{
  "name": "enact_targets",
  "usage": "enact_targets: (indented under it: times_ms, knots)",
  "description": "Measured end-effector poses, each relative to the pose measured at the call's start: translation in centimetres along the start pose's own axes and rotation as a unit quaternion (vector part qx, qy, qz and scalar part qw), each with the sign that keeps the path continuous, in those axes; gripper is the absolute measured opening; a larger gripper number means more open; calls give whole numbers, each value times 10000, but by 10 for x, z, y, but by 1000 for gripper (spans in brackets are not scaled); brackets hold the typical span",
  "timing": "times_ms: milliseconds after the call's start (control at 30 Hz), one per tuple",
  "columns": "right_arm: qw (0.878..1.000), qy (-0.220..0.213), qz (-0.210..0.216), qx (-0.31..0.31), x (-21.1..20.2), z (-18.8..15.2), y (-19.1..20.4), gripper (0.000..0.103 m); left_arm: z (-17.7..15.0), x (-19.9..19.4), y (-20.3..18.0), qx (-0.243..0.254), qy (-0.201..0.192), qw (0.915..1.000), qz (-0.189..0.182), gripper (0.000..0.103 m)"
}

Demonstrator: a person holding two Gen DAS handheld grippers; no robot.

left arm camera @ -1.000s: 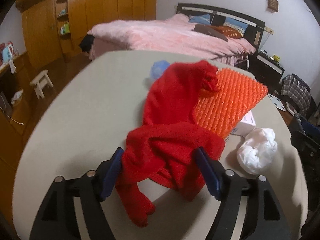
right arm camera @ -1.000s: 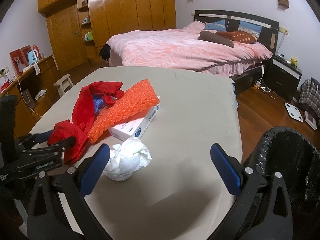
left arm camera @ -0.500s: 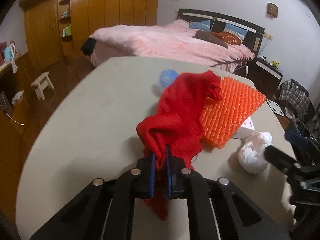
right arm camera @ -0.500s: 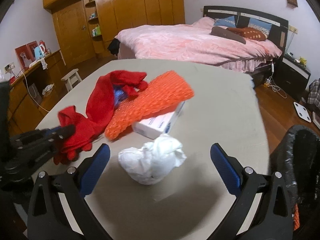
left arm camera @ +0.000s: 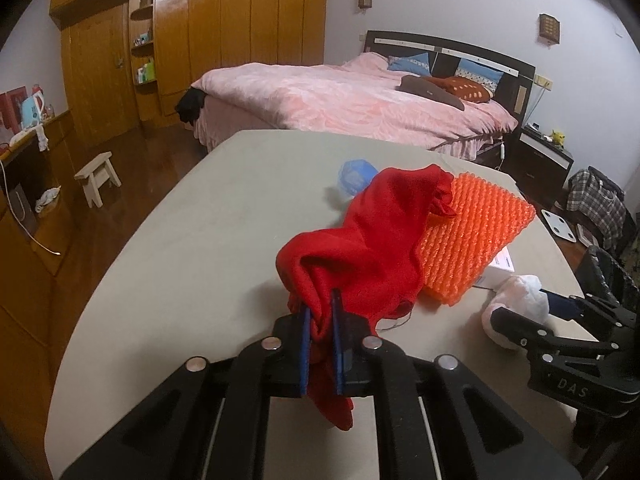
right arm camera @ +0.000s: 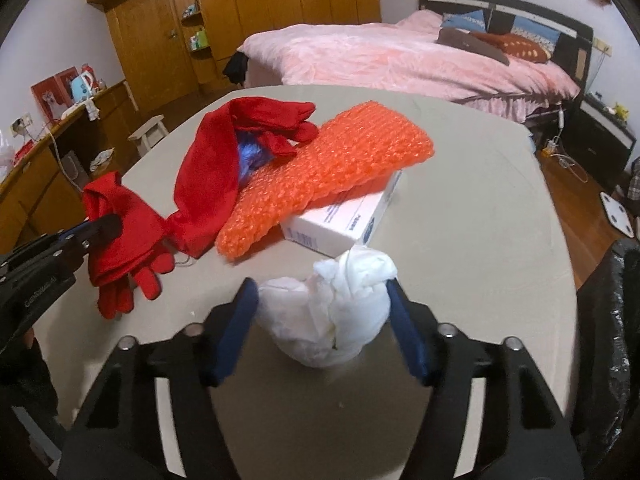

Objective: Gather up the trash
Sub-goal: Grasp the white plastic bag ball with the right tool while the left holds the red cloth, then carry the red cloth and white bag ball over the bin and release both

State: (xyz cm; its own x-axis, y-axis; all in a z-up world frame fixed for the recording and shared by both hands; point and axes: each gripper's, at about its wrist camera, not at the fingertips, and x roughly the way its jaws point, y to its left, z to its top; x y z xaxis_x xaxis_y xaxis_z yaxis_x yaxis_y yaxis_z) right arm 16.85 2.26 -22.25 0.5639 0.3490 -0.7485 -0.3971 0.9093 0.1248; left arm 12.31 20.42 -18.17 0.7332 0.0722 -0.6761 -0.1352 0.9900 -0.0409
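The left gripper [left arm camera: 320, 336] pinches the red gloves [left arm camera: 360, 248], which trail beside the box [right arm camera: 344, 216] under orange bubble wrap [right arm camera: 320, 168]; lifting could drag that along. The right gripper [right arm camera: 320, 312], fingers wide, straddles the white wad [right arm camera: 332, 312] before the box and may slip off.

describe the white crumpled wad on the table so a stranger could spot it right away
On the beige table, look at the near edge, just in front of the white cardboard box under the orange bubble wrap. The crumpled white tissue wad sits between the right gripper fingers, the only white soft lump there.
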Motion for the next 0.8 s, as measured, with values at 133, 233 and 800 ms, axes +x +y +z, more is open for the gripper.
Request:
enact_targets:
  times_ms: [133,233,800]
  knots:
    - [9999,-92,53,-81,-9,0,2,36,1,-4,-3,5,-56,10000,-22,9]
    - [9998,-113,131,-16,-16,2,-3,31,4,-9,-7,37,-116,9999,-52,9]
    - [9964,-822,-8,191,-91,16,-33,27,21,-48,-55,294,-490,9973,-457,9]
